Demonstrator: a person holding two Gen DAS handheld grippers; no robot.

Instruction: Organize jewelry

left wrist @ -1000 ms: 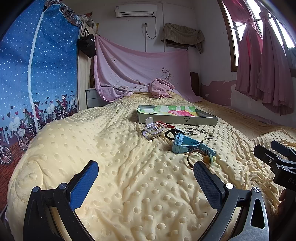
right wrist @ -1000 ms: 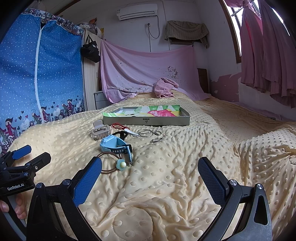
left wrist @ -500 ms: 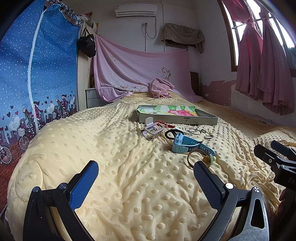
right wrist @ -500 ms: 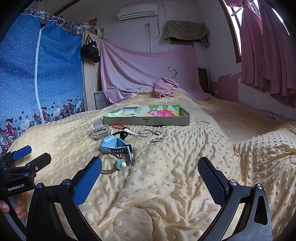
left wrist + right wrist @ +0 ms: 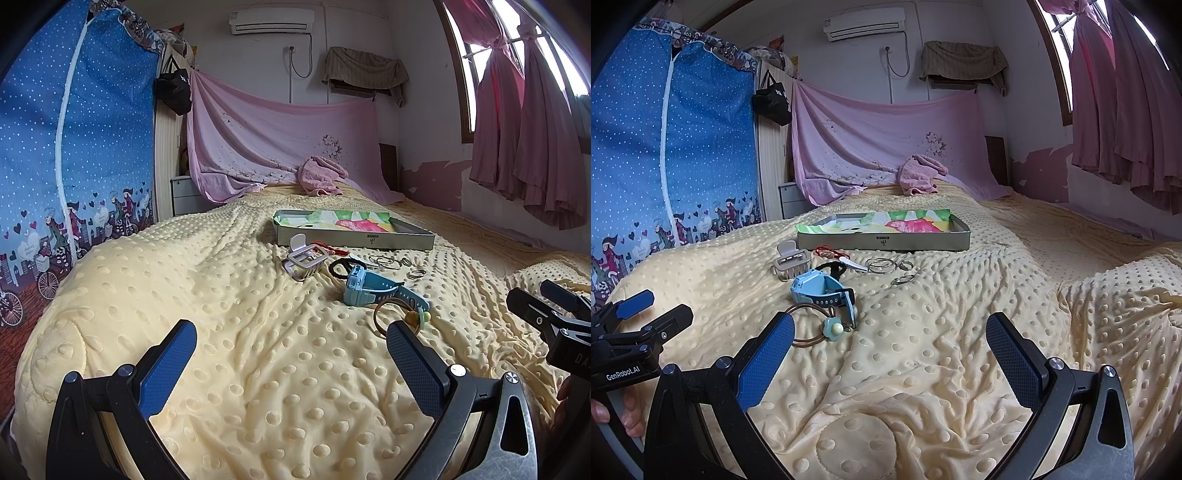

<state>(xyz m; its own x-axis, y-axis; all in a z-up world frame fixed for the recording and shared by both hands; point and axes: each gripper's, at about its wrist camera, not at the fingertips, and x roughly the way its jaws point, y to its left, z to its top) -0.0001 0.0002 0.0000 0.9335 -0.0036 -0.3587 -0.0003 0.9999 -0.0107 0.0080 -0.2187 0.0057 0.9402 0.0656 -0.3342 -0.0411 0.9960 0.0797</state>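
Jewelry lies loose on the yellow dotted blanket in front of a shallow grey tin tray (image 5: 400,242) (image 5: 923,243) lined with colourful paper. Nearest me are a brown hair ring with a pale flower charm (image 5: 395,319) (image 5: 833,328) and a light blue watch (image 5: 369,286) (image 5: 822,286). Behind them lie a beige claw clip (image 5: 304,258) (image 5: 792,260), a red cord (image 5: 827,253), a black hair tie (image 5: 340,266) and silver rings (image 5: 386,262) (image 5: 884,265). My left gripper (image 5: 290,349) and right gripper (image 5: 890,339) both stand open and empty, short of the items.
A pink towel (image 5: 921,173) lies at the head of the bed under a hung pink sheet. A blue fabric wardrobe (image 5: 74,147) stands on the left, pink curtains (image 5: 528,140) on the right. The blanket (image 5: 1015,266) right of the jewelry lies in folds.
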